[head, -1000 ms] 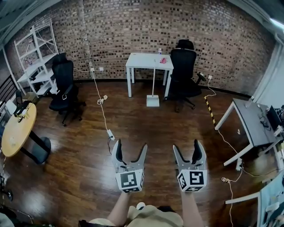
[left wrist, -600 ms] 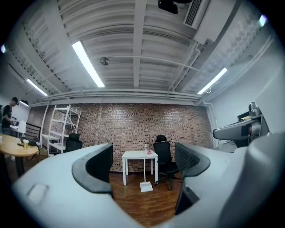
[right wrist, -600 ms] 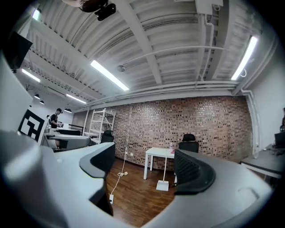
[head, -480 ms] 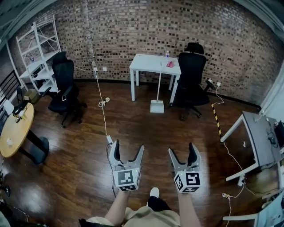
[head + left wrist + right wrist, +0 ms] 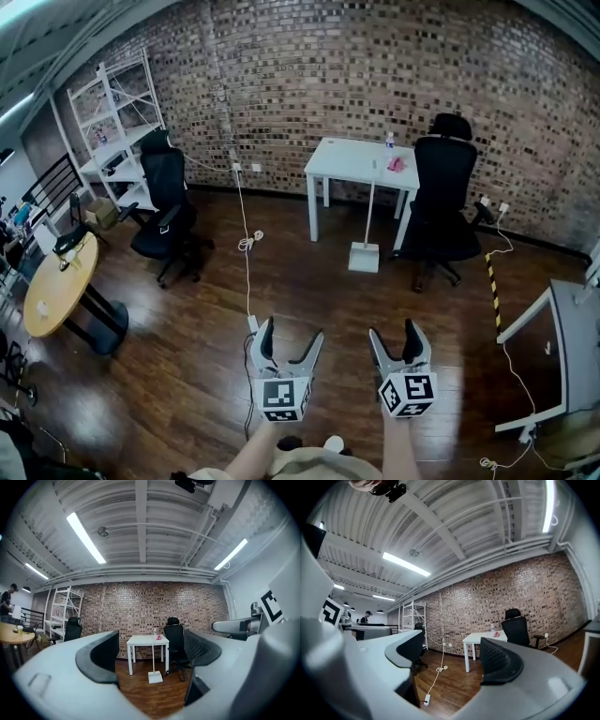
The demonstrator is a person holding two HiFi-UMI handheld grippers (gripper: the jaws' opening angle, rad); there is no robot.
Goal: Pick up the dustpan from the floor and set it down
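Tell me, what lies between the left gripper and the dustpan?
Nothing: the head view shows bare wood floor from the left gripper to the dustpan. A power strip lies off to the left.

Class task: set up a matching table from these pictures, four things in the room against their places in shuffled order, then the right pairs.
Things: 1 dustpan; 2 pink object; 3 power strip; 4 round wooden table.
Places: A on the white table; B on the floor near the left gripper; C far left of the head view; D on the floor before the white table.
Pairs: 1-D, 2-A, 3-B, 4-C.
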